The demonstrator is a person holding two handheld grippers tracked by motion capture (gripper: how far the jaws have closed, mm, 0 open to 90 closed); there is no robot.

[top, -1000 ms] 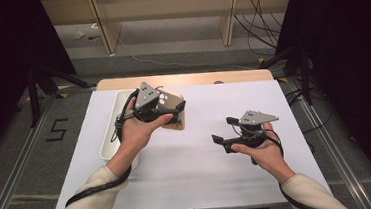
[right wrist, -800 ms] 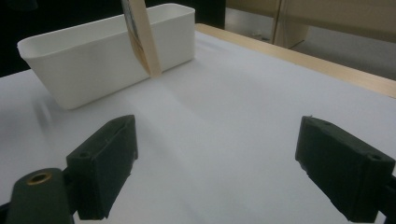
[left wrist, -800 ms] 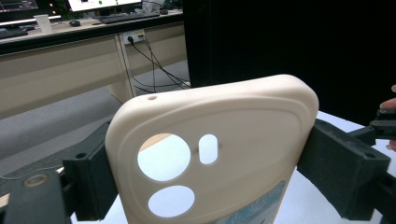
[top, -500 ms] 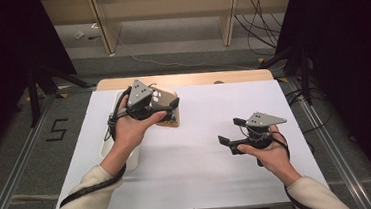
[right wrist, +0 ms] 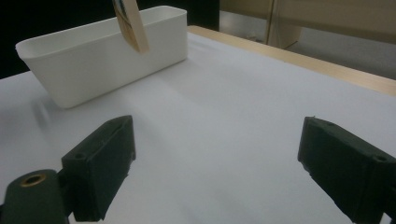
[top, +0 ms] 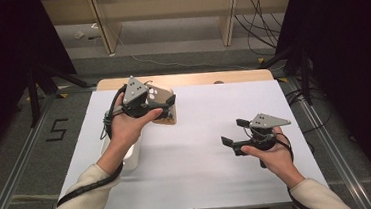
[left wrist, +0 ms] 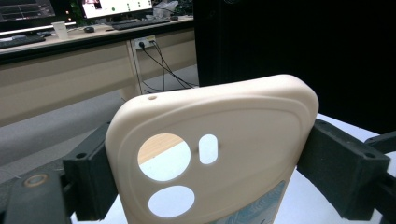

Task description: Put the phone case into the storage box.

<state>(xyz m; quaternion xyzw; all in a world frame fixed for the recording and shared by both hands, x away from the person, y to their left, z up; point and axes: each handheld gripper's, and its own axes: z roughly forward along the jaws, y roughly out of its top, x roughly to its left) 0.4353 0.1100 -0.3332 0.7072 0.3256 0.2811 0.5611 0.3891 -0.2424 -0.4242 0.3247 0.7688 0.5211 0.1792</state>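
Both tools: left tool (top: 166,106) and right tool (top: 232,133) have black bodies, blocky black jaws, grey three-cornered top plates, trailing black cables. Person wears cream long sleeves (top: 83,200).

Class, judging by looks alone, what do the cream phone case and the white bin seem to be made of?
The cream phone case with round cut-outs looks like soft matte silicone or rubbery plastic: rounded edges, no glare, a fine-grained surface. The white rectangular bin looks like thin moulded plastic, smooth and semi-matte, with even walls and rounded corners.
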